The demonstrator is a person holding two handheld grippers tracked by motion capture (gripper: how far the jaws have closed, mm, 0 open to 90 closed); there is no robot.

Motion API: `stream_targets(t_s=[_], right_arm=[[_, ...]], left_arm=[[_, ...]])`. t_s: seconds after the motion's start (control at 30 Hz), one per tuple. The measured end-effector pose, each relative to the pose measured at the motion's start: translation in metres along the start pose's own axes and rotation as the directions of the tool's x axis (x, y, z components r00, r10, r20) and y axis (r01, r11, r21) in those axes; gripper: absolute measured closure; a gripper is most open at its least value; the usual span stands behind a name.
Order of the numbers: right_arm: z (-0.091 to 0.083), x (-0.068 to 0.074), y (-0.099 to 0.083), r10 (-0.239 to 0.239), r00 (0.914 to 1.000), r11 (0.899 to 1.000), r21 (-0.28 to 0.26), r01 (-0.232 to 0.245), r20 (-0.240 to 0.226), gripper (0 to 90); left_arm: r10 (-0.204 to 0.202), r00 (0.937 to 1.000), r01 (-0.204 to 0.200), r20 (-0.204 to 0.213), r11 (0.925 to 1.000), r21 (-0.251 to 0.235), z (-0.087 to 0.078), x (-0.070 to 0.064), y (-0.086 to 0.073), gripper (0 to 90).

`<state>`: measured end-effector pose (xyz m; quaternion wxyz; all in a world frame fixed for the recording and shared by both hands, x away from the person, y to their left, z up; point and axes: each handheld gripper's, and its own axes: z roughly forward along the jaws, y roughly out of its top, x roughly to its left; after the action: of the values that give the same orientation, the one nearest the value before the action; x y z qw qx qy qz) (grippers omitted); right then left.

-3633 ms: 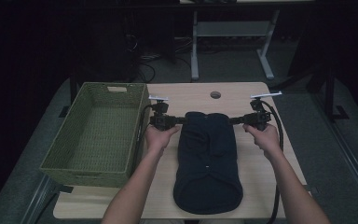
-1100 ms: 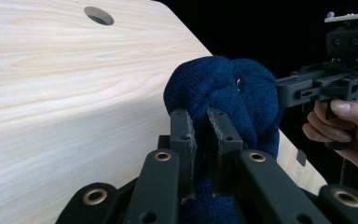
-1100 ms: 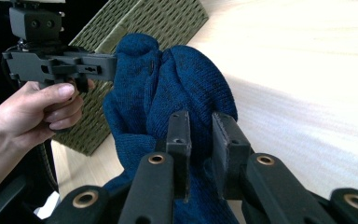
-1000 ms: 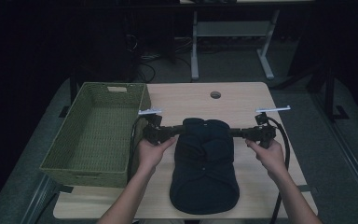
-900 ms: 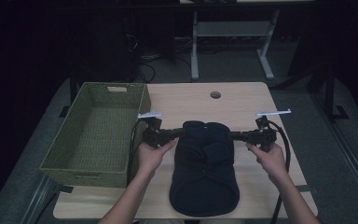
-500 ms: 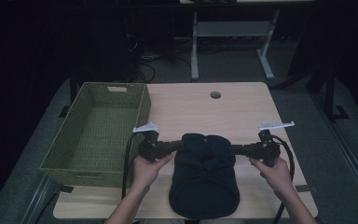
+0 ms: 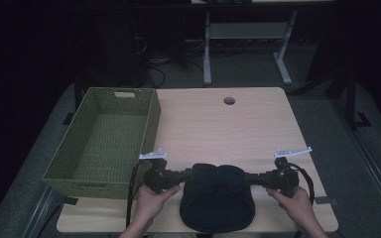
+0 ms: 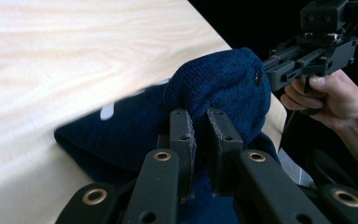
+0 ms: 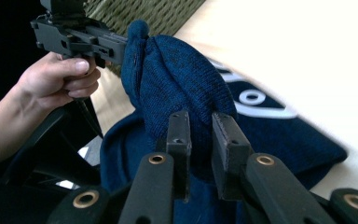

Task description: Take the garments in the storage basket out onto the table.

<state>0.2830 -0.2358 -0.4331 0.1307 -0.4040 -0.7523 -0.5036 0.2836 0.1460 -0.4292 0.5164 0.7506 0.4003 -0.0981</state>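
Left gripper: you hold it at the left edge of the dark blue knit garment, and in its own view the two jaws are clamped on a raised fold of the knit.
Right gripper: you hold it at the garment's right edge; in its own view the jaws pinch a bunched ridge of the same fabric.
Garment: it lies on the near part of the surface, between your two hands, with its top edge lifted between the grippers and its lower part reaching the near edge; white markings show on the flat part.
Your hands: left hand and right hand each grip a handle.
Basket: the green woven basket stands at the surface's left side, just beside your left gripper.
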Motion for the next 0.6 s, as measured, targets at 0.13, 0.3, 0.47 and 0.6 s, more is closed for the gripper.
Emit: stream_targets(t_s=[0.13, 0.3, 0.47, 0.6], right_arm=[[0.002, 0.002, -0.01, 0.01, 0.9999, 1.0, 0.015, -0.01, -0.008, 77.8], [0.005, 0.002, -0.019, 0.025, 0.9995, 0.998, 0.052, -0.024, -0.017, 76.6], [0.001, 0.006, -0.01, 0.017, 0.9991, 0.999, 0.038, -0.015, -0.039, 73.0], [0.0, 0.011, 0.007, 0.0, 0.9992, 1.0, 0.014, 0.0, -0.039, 72.7]], left_arm=[[0.0, 1.0, 0.0, 0.005, 0.9996, 0.027, -0.001, -0.001, -0.01, 82.2], [-0.012, 0.9998, 0.011, 0.014, 0.9985, 0.053, -0.001, 0.0, -0.023, 82.1], [-0.032, 0.9992, 0.031, 0.022, 0.9979, 0.057, -0.003, 0.004, -0.029, 82.2], [-0.023, 0.9995, 0.022, 0.022, 0.9979, 0.061, -0.006, 0.004, -0.031, 82.2]])
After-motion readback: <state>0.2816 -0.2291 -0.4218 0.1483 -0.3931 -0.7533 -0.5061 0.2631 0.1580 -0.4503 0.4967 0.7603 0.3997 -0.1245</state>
